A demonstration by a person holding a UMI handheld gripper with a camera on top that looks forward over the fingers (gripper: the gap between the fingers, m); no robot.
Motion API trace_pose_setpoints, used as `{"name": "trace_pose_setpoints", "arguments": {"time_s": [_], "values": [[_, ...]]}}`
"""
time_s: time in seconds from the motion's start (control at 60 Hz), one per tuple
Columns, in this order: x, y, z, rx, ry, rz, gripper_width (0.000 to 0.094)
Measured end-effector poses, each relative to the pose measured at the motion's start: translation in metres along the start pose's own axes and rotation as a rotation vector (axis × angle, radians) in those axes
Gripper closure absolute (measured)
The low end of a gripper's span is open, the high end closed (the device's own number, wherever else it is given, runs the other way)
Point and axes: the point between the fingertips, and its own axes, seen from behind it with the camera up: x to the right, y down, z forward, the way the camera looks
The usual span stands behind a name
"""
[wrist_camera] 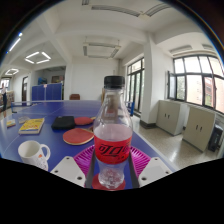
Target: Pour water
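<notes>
A clear plastic bottle (113,125) with a black cap and a red label stands upright between my gripper's (112,168) two fingers. Both magenta pads (85,157) press against its sides at label height, so the gripper is shut on it. The bottle's base is above the blue table (60,148), held in the fingers. A white mug (34,153) with a handle stands on the table to the left of the fingers, a little ahead of them.
Two table tennis paddles, one black (63,122) and one red (79,135), lie on the blue table beyond the left finger. A yellow book (31,126) lies further left. White cabinets (185,122) stand under windows on the right.
</notes>
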Motion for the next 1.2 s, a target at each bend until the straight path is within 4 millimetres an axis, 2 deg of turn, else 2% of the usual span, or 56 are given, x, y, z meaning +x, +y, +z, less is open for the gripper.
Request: {"name": "trace_pose_setpoints", "arguments": {"time_s": [0.017, 0.05, 0.067, 0.117, 0.15, 0.167, 0.217, 0.233, 0.3, 0.317, 0.35, 0.55, 0.6, 0.733, 0.817, 0.933, 0.983, 1.033, 1.2], "values": [[0.001, 0.002, -0.002, -0.020, 0.003, -0.004, 0.0341], [0.006, 0.000, 0.001, -0.049, 0.003, -0.010, 0.0166], [-0.001, 0.002, -0.008, -0.060, 0.002, -0.010, 0.0069], [-0.002, 0.003, -0.017, -0.094, 0.012, -0.009, 0.0119], [-0.001, 0.000, -0.027, -0.112, 0.030, -0.008, 0.0100], [0.006, -0.002, -0.026, -0.122, 0.038, -0.010, 0.0091], [0.011, -0.010, -0.043, -0.147, 0.056, -0.013, 0.0081], [0.002, -0.009, -0.057, -0.150, 0.065, -0.013, 0.0076], [-0.004, -0.014, -0.095, -0.169, 0.088, -0.010, 0.0087], [-0.002, -0.021, -0.102, -0.177, 0.090, -0.007, 0.0088], [-0.011, -0.020, -0.124, -0.189, 0.094, -0.001, 0.0088], [-0.038, -0.031, -0.279, -0.290, 0.123, 0.020, 0.0085], [-0.049, -0.027, -0.319, -0.307, 0.129, 0.027, 0.0088], [-0.074, -0.039, -0.425, -0.316, 0.127, 0.040, 0.0087], [-0.087, -0.044, -0.478, -0.307, 0.128, 0.042, 0.0089], [-0.100, -0.051, -0.542, -0.305, 0.130, 0.044, 0.0086], [-0.104, -0.053, -0.562, -0.302, 0.130, 0.032, 0.0086], [-0.106, -0.053, -0.579, -0.299, 0.130, 0.014, 0.0087], [-0.103, -0.056, -0.621, -0.291, 0.140, -0.015, 0.0085]]}}
